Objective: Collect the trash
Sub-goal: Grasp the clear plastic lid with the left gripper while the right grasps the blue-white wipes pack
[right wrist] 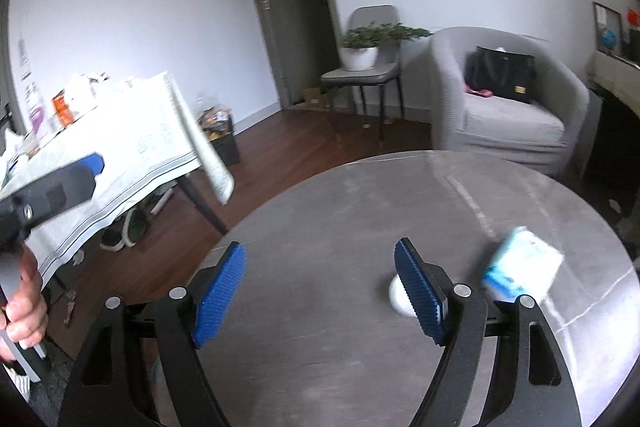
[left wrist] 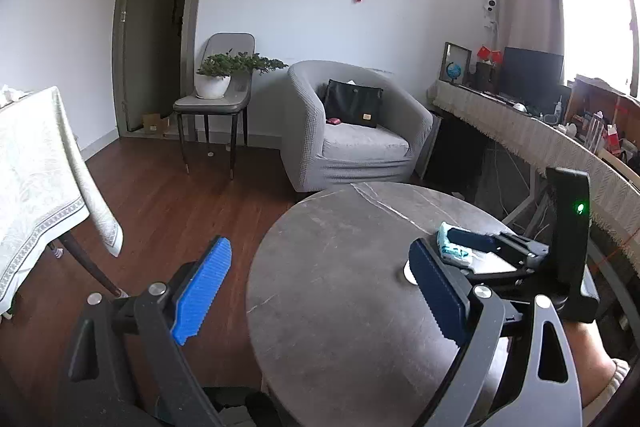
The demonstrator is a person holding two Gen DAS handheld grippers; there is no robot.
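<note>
Tissue packet [right wrist: 522,265] on round grey table [right wrist: 320,227], armchair [right wrist: 508,99] behind; both jaws wide, empty.

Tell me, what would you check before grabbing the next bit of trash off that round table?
1. Right hand-held gripper open and empty: ok.
2. Blue-and-white packet between its jaws: not ok; it lies outside them, to the right, on the round table.
3. Small white round object is trash: cannot tell; the gripper's right finger partly hides it.
4. Left hand-held gripper free to help: ok, open and empty.
5. Somewhere to drop trash: ok; a full black bin stands on the floor by the cloth-covered table.
</note>
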